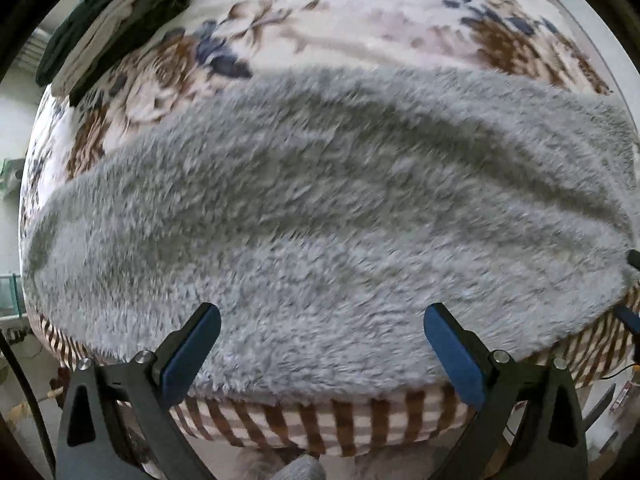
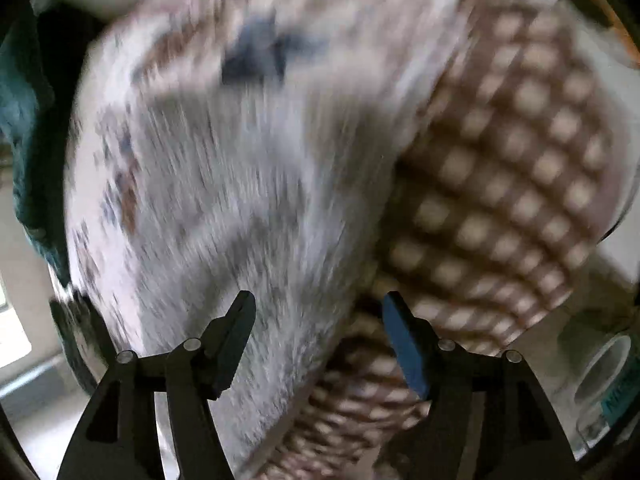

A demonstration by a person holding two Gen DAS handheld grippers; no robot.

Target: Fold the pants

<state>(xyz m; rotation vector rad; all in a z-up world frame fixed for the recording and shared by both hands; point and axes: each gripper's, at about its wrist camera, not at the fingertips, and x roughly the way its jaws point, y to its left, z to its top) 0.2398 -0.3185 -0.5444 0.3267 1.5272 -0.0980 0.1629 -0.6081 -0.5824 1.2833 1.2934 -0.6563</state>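
Observation:
Fluffy grey pants [image 1: 320,208] lie spread across a bed with a floral blanket [image 1: 340,20], reaching to its near edge. My left gripper [image 1: 322,316] is open and empty, its blue-padded fingers wide apart just above the pants' near edge. In the blurred right wrist view the grey pants [image 2: 240,208] hang down over the bed's edge. My right gripper [image 2: 318,304] is open, with the pants' edge between and just beyond its fingers, nothing held. The right gripper's tip [image 1: 634,258] shows at the right rim of the left wrist view.
A pile of dark green and grey clothes [image 1: 116,20] lies at the bed's far left corner. A brown-and-white checked cover [image 2: 512,168] hangs down the bed's side [image 1: 320,420]. A clear container [image 2: 604,376] stands on the floor at the right.

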